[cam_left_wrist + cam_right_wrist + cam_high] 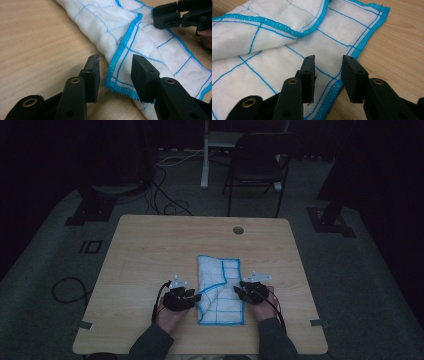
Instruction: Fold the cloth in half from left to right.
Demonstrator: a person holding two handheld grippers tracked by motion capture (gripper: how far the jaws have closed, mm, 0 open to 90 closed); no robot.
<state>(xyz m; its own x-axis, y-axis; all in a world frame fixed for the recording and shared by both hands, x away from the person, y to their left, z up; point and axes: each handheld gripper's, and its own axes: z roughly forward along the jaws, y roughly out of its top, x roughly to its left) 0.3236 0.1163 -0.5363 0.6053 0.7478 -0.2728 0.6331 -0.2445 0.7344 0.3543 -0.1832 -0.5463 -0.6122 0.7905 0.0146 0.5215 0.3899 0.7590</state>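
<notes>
White cloth (220, 290) with blue grid lines and blue stitched hem, folded, lying flat on the wooden table (150, 250), near the front edge and a little right of centre. Long axis running from the person's side toward the far side, short axis across; far end pointing toward the round hole (238, 230) in the tabletop, well apart from it. Upper layer folded over from the left, its blue hem crossing the cloth on a slant; seen close in the left gripper view as a hemmed flap (130, 32) over the rolled fold beneath.

Left gripper (192, 298) just beside the cloth's left edge, at its near half; jaws standing wide, a blue hemmed corner (117, 85) lying between them, pads clear of the fabric on both sides. Nothing gripped.

Right gripper (240, 292) at the cloth's right edge, opposite the left one; jaws parted over the hem (352, 55), the left one above white fabric, the right one above bare wood beside the edge. Pads not pressing on the cloth as far as visible.

Right gripper's black jaw tips (166, 17) also at the top right of the left gripper view, resting at the cloth's far hem
</notes>
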